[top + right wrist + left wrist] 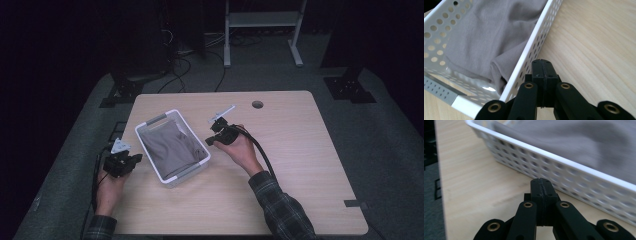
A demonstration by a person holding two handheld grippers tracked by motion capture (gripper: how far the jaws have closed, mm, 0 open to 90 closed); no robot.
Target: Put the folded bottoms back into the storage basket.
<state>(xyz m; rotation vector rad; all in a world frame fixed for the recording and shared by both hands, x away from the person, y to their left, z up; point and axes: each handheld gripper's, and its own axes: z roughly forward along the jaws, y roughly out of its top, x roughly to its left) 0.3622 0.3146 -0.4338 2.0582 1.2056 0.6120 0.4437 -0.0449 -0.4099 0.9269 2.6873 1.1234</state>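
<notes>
While both hands sit either side of it, the white basket (172,147) stands on the table (295,165) left of centre, with a grey cloth (170,145) folded inside, fully within the walls, nothing hanging over the rim. Left gripper (122,162): just beside the basket's left long wall, near the table's left edge, not touching it; in the left gripper view its jaws are pressed flat together with nothing between them, tips aimed at the perforated wall (564,172), cloth (579,142) blurred behind. Basket seen from the right gripper view: cloth (486,37) bunched low against the near wall (534,45), a grey handle piece (441,93) at the corner. Right gripper (216,134): just beside the basket's right wall, hand resting on the table; jaws fully closed too, empty, tips close against the outside of the wall, contact not certain. Progress, as a judgement: cloth looks already stowed in the basket, both grippers let go and closed, so the packing step seems done. Left to do, likely: tidy the fold or push the basket somewhere; nothing else on the table apart from a cable hole (257,104) at the far edge.
</notes>
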